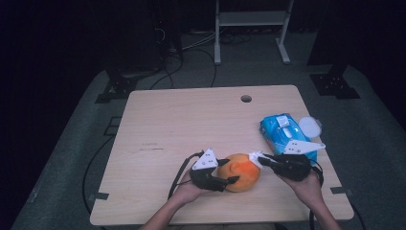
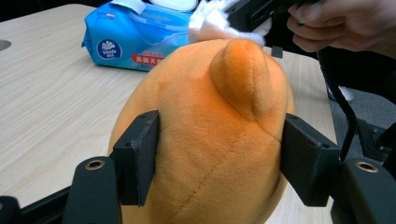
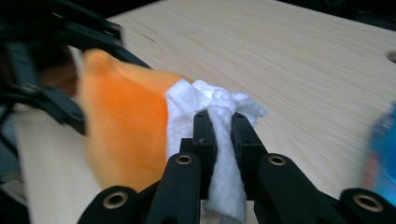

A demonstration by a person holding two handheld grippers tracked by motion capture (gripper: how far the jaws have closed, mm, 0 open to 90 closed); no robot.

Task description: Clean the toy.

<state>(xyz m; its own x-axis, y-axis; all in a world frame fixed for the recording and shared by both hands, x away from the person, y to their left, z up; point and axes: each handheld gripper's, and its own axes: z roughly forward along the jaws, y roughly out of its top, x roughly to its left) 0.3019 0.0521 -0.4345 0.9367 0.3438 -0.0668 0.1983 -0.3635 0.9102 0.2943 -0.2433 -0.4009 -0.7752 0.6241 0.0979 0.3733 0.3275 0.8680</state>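
An orange plush toy (image 1: pixel 242 172) rests on the wooden table (image 1: pixel 167 124) near its front edge. My left gripper (image 1: pixel 229 171) holds it from the left. In the left gripper view both pads (image 2: pixel 137 158) press into the toy's (image 2: pixel 210 130) sides. My right gripper (image 1: pixel 263 160) comes in from the right, shut on a crumpled white wipe (image 1: pixel 255 156). In the right gripper view the wipe (image 3: pixel 210 100) runs up between the jaws of the right gripper (image 3: pixel 223 126) and touches the toy's (image 3: pixel 126 126) upper right side.
A blue pack of wet wipes (image 1: pixel 282 132) lies behind the right hand, with a round white lid (image 1: pixel 310 127) at its far end. A cable hole (image 1: pixel 246 98) sits near the table's back edge. Beyond the table stands a white frame (image 1: pixel 251 19).
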